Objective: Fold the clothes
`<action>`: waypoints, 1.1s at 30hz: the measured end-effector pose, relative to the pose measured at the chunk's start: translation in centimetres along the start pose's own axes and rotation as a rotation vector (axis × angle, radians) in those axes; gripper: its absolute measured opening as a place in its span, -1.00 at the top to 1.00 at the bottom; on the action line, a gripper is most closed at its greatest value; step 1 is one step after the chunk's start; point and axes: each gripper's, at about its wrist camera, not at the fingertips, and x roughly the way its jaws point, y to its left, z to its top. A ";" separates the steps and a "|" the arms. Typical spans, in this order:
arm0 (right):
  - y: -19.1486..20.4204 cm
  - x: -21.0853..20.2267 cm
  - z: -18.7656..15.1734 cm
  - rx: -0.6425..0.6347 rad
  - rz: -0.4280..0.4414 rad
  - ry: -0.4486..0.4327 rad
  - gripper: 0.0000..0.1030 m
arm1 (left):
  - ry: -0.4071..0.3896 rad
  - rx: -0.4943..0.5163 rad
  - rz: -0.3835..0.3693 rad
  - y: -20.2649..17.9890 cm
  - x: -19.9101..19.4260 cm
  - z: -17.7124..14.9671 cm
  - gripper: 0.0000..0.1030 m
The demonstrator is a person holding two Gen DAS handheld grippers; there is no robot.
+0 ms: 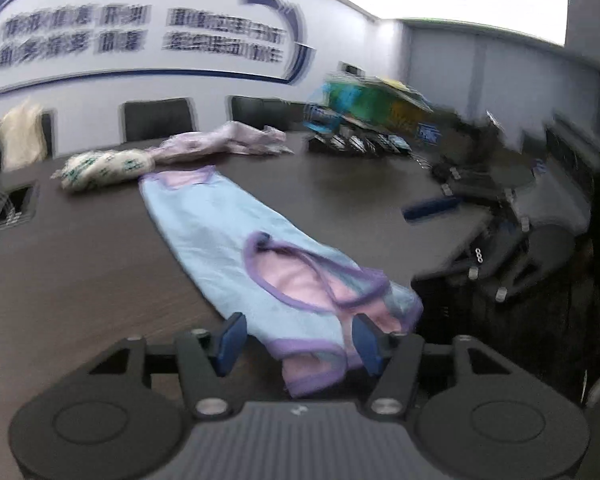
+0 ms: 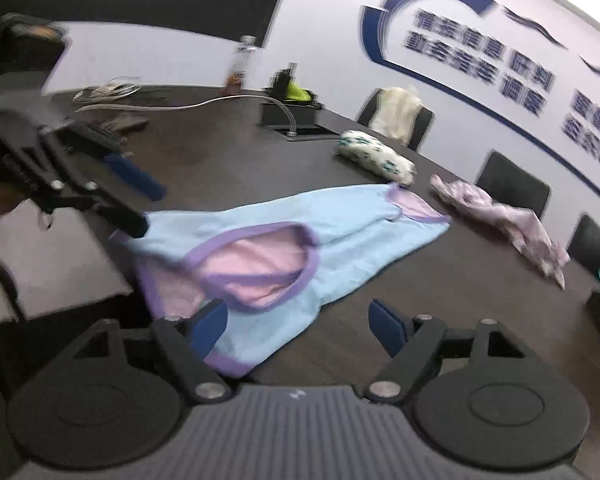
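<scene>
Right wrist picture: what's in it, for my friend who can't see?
A light blue sleeveless top with purple trim lies flat on a dark brown table. The right gripper hovers open at its near edge, the left gripper open at the left.

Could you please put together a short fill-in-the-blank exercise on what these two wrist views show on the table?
1. The light blue garment with purple trim lies on a dark ____ table.
2. The pads of the right gripper are ____ in colour.
3. The rolled white cloth bears a ____ print.
4. The jaws of the left gripper stand ____, clamping nothing.

Missing words: brown; blue; green; open
</scene>
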 end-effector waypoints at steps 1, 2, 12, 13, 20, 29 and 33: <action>0.3 -0.3 -0.3 -0.018 0.026 -0.014 -0.54 | 0.006 0.059 -0.006 -0.6 0.3 -0.1 -0.11; 0.7 -0.5 -0.4 -0.037 0.052 -0.024 -0.54 | 0.011 0.118 -0.012 -1.2 0.6 -0.2 -0.11; 6.2 2.6 -1.6 -0.400 0.137 0.011 -0.09 | 0.043 0.567 0.020 -5.1 2.1 -2.7 -0.08; 6.4 3.0 -1.6 -0.416 0.147 0.017 0.02 | 0.049 0.587 0.021 -5.1 2.5 -2.9 -0.04; 6.2 3.1 -1.8 -0.417 0.139 -0.002 0.57 | 0.063 0.573 0.027 -4.2 3.8 -2.5 0.54; 5.7 1.2 -0.8 -0.385 0.230 0.037 0.81 | 0.102 0.476 -0.063 -3.8 2.7 -0.8 0.89; 3.6 -1.4 0.8 -0.357 0.229 -0.017 0.81 | 0.071 0.423 -0.171 -2.7 1.4 2.1 0.90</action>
